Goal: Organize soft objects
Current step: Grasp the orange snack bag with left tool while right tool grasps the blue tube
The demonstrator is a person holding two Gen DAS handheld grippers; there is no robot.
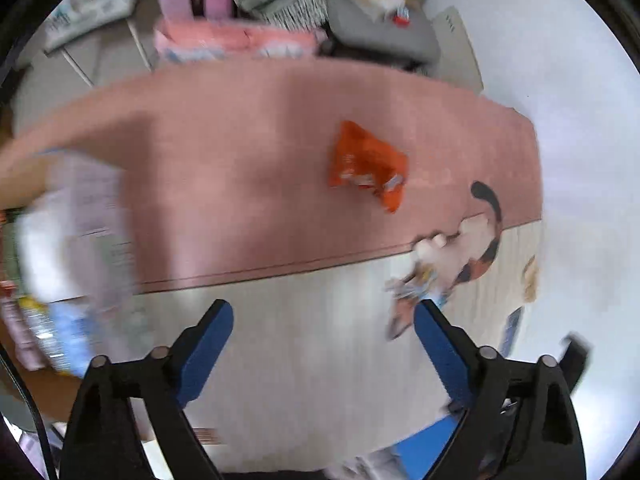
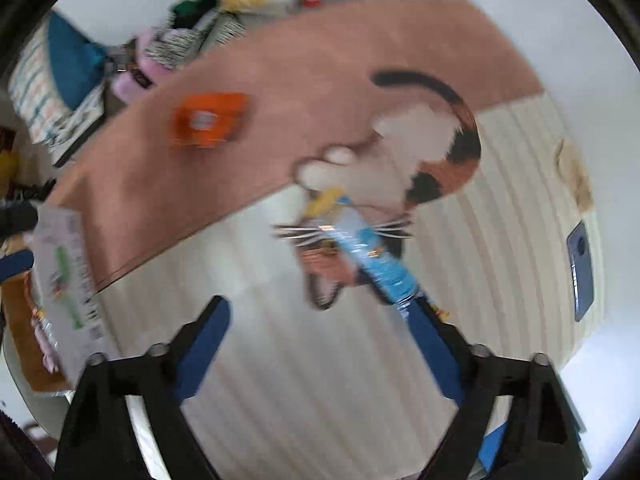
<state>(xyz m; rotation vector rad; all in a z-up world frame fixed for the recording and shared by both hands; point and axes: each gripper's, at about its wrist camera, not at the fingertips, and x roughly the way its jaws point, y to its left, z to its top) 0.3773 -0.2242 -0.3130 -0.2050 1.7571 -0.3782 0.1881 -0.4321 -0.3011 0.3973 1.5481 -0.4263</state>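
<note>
so the obvious soft thing here is the orange snack bag (image 1: 366, 166), lying flat and a bit crumpled out on the pink half of the mat (image 1: 224, 168); nothing touching it, well apart from both tools; in the right wrist view the same orange snack bag (image 2: 208, 120) sits up toward the far left of the pink area, so I'd guess it's just waiting its turn. The other loose one is a blue and clear packet (image 2: 370, 254) with a yellow end, lying diagonally across the cat picture (image 2: 404, 168) printed on the mat; it's right by the tip of one finger of the right gripper (image 2: 320, 312); whether it's actually touching I can't tell, way too much motion blur; looks to me like the next pick.

Right gripper's jaws are spread wide with nothing between them; the left gripper (image 1: 324, 316) is the same, wide open and empty, hovering over the cream striped part of the mat.

Off at the left edge there's a white box (image 1: 76, 232) with print on it, with some packets apparently stuffed in or beside it; my guess is that's where stuff gets sorted, can't confirm though. Further back is a pile of clutter (image 1: 280, 4): pink things, a grey cushion-ish thing, striped fabric; all blurred. A blue phone (image 2: 581, 270) lies on the mat's right edge, out of the way.
</note>
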